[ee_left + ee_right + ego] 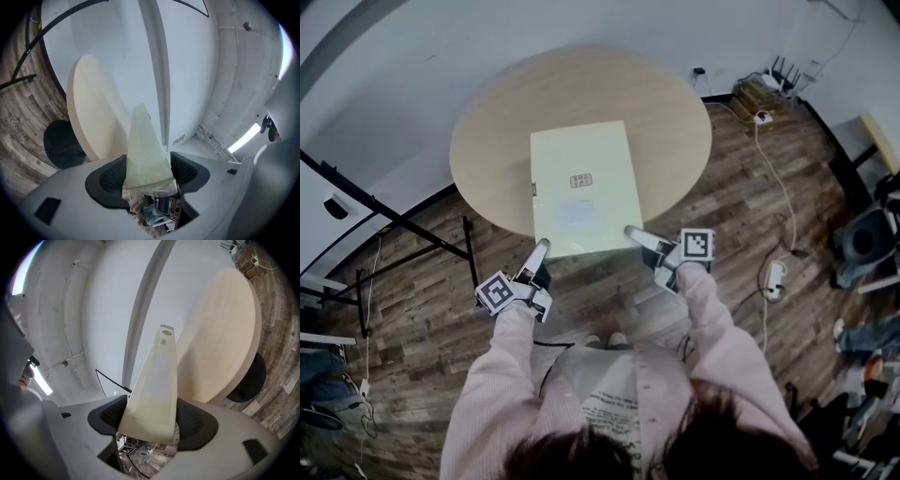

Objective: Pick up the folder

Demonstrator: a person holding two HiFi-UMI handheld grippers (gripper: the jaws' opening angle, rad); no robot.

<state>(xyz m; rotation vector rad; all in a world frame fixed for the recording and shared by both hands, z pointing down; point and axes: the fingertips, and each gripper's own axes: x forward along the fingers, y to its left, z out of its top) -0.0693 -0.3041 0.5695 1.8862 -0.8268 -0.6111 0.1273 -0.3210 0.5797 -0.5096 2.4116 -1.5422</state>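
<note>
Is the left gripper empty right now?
No. In the left gripper view, the left gripper has the near edge of the folder held between its jaws.

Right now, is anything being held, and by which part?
The folder, held by both grippers at its near edge: the left gripper is shut on the near left corner, the right gripper on the near right corner.
</note>
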